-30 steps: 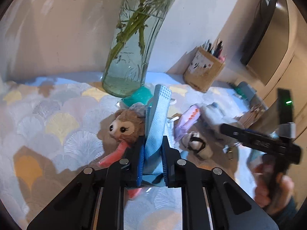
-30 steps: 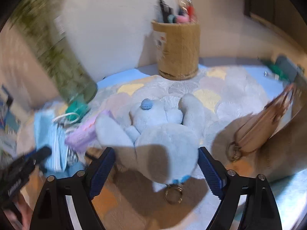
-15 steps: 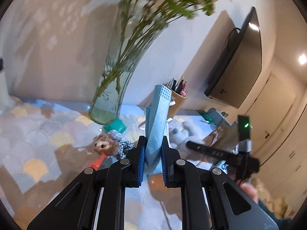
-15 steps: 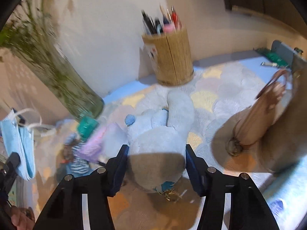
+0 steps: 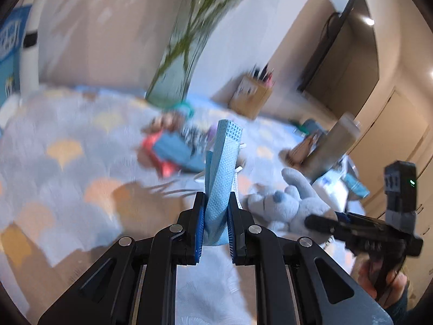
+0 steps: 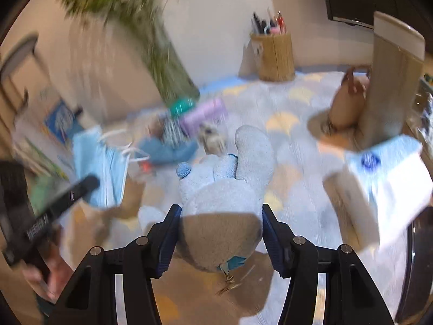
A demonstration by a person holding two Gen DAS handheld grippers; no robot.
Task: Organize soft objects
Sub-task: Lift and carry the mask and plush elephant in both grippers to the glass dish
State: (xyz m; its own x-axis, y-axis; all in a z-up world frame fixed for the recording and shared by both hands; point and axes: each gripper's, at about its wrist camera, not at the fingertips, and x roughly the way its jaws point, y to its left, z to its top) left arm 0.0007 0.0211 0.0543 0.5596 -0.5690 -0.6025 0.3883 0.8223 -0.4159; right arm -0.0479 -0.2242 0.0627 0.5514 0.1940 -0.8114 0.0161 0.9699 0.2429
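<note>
My left gripper (image 5: 215, 224) is shut on a folded light-blue face mask (image 5: 222, 178) and holds it above the patterned cloth. The mask also shows in the right wrist view (image 6: 100, 168), hanging at the left with white ear loops. My right gripper (image 6: 219, 233) is shut on a pale blue plush toy (image 6: 224, 187), lifted off the cloth; the toy shows in the left wrist view (image 5: 289, 203) at the right. A small brown plush doll (image 5: 173, 127) and a lilac soft item (image 6: 203, 113) lie blurred near the vase.
A glass vase with green stems (image 5: 184, 54) stands at the back. A cork pen holder (image 6: 273, 54) stands by the wall. A tan pouch (image 6: 349, 100), a tall beige box (image 6: 392, 81) and a white box (image 6: 392, 173) are at the right.
Both grippers have lifted and pulled back from the pile. The right gripper has closed on the blue plush toy and raised it. The left still holds the mask.
</note>
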